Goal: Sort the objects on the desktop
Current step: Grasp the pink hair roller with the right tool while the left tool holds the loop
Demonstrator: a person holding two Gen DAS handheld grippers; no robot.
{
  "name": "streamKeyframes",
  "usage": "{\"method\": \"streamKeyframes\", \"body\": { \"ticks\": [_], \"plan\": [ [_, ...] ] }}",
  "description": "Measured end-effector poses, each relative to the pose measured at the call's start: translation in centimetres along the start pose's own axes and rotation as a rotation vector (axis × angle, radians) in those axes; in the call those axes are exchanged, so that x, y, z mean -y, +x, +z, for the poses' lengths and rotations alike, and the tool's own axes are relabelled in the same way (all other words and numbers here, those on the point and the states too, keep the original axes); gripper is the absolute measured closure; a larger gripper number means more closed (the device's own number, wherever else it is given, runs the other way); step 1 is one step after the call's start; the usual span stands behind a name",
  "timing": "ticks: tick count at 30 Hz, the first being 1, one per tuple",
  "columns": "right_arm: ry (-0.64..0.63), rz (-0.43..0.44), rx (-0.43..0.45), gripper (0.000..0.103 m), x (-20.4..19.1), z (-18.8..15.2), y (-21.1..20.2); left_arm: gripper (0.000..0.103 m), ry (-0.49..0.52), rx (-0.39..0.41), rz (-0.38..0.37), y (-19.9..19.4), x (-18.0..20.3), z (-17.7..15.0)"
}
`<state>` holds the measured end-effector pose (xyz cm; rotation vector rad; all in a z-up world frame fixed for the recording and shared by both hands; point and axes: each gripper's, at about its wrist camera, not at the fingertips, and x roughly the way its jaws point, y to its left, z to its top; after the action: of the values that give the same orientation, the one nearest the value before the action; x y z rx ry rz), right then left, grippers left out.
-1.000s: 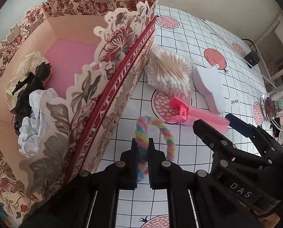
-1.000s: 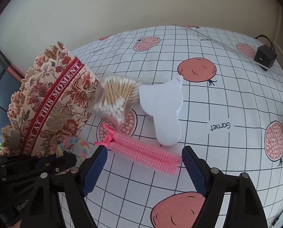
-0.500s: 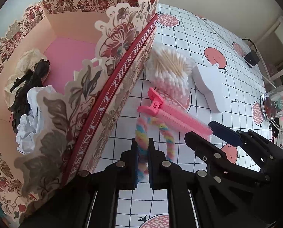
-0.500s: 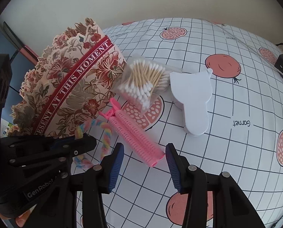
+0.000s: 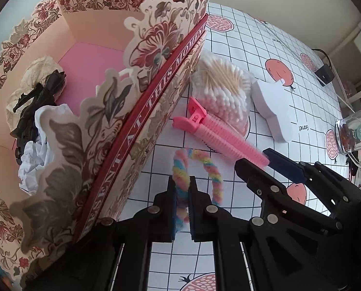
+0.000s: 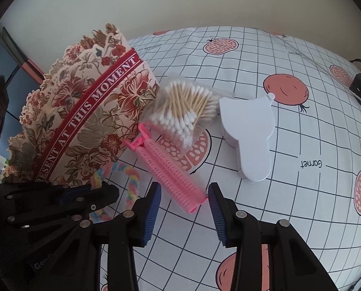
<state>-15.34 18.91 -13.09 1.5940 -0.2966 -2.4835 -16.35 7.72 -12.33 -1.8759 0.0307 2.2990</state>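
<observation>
Checked tablecloth (image 6: pixel 289 126), left tool (image 5: pixel 182 194) clamped on rainbow twist (image 5: pixel 180 169), right tool (image 6: pixel 184 201) closing around pink hair roller (image 6: pixel 170 169)

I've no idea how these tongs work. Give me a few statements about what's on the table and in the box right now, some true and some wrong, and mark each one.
1. The left tongs are shut on the rainbow cord. True.
2. The pink hair clip lies inside the floral box. False: it is outside, beside the box, its far end between the pads of the right tongs, which are closing.
3. The cotton swabs are in a clear bag. True.
4. The box is empty. False: a black item and white crumpled paper lie in it.
5. The white pad stands upright. False: it lies flat on the cloth.
</observation>
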Motion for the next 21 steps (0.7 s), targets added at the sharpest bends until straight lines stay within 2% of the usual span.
{"method": "streamKeyframes", "body": {
  "ticks": [5, 12, 17, 21],
  "plan": [
    [-0.066, 0.02, -0.025, 0.07, -0.8, -0.2, -0.4, 0.095, -0.006, -0.005, -0.001, 0.2, 0.0, -0.1],
    [-0.206, 0.022, -0.125, 0.071, -1.4, -2.0, -0.7, 0.095, -0.022, -0.004, -0.014, 0.0, -0.1, -0.2],
    [-0.202, -0.005, -0.111, 0.068, -1.5, -1.7, -1.0, 0.095, -0.023, -0.004, -0.015, 0.0, 0.2, -0.4],
    [-0.203, 0.005, -0.096, 0.058, -2.3, -1.2, -0.7, 0.095, -0.016, -0.005, -0.016, 0.1, -0.4, 0.0]
  ]
}}
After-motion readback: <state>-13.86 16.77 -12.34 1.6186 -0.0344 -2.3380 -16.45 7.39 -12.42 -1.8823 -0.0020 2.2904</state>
